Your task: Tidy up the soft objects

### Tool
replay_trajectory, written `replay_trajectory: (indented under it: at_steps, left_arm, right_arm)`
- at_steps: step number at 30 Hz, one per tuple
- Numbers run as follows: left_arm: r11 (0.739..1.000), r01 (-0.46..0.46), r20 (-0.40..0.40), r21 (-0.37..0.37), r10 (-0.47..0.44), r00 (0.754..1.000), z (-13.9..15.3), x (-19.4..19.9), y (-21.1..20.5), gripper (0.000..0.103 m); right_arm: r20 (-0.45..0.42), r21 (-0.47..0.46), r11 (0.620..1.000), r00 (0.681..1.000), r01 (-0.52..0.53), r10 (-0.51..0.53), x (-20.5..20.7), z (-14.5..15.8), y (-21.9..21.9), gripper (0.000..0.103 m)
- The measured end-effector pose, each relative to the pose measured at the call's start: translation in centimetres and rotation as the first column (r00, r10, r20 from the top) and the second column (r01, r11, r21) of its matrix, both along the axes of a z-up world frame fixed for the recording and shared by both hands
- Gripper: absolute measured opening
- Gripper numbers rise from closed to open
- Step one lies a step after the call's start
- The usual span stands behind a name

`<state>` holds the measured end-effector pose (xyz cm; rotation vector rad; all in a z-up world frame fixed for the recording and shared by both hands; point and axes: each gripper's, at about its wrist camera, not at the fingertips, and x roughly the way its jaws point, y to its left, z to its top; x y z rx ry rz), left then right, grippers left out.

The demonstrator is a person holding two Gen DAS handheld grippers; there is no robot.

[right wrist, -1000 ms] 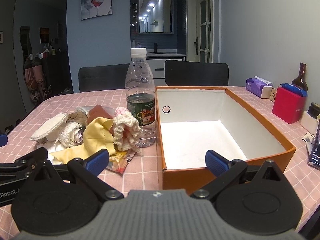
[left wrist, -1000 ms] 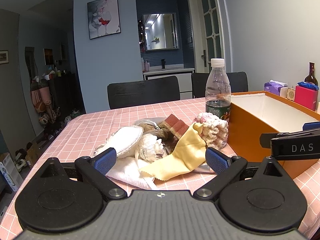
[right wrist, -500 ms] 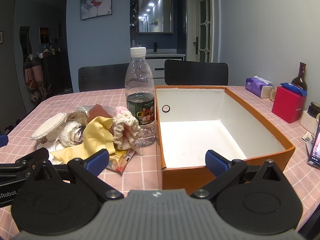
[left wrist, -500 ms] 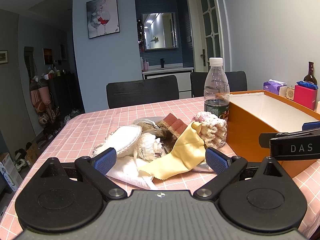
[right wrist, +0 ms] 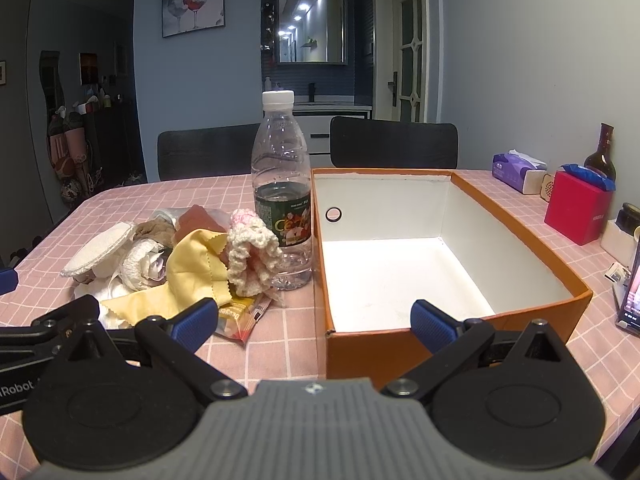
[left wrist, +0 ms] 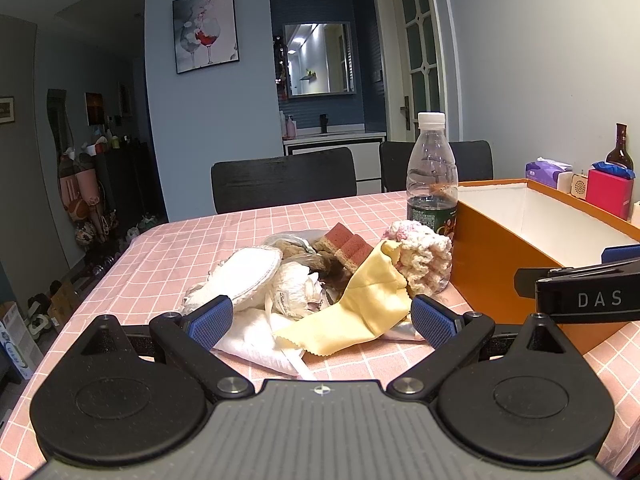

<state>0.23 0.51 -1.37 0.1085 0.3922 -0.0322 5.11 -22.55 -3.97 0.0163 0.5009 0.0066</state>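
A: Which claw is sitting nearer the heap?

B: The left gripper (left wrist: 320,320), jaws spread wide and empty, is facing the pale yellow scalloped-edge cloth (left wrist: 360,304) lying dead ahead, its length running away toward the cream crocheted bundle (left wrist: 424,256).

A: And the other?

B: The right gripper (right wrist: 314,322), also gaping and empty, is pointing level at the empty orange cardboard box (right wrist: 448,332), right of the heap.

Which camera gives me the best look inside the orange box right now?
The right wrist view. It looks down into the orange box and shows its whole white floor and inner walls, with nothing inside. The left wrist view sees the orange box obliquely from the side: mostly the outer wall, with the right gripper hiding part of it.
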Motion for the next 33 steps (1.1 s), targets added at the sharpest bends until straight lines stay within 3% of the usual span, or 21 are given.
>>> replay_trajectory:
  at_steps: [26, 33]
  left_arm:
    - [1.0, 0.0, -0.006, -0.001, 0.0, 1.0, 0.0, 0.0, 0.0, 0.103]
    - [1.0, 0.009, -0.032, -0.018, -0.01, 0.999, 0.3, 0.4, 0.9, 0.103]
  right_arm:
    - [0.001, 0.0, 1.0, 1.0, -0.009, 0.009, -0.1, 0.0, 0.5, 0.1]
    - [0.054, 0.004, 0.999, 0.997, -0.048, 0.048, -0.1, 0.5, 1.2, 0.1]
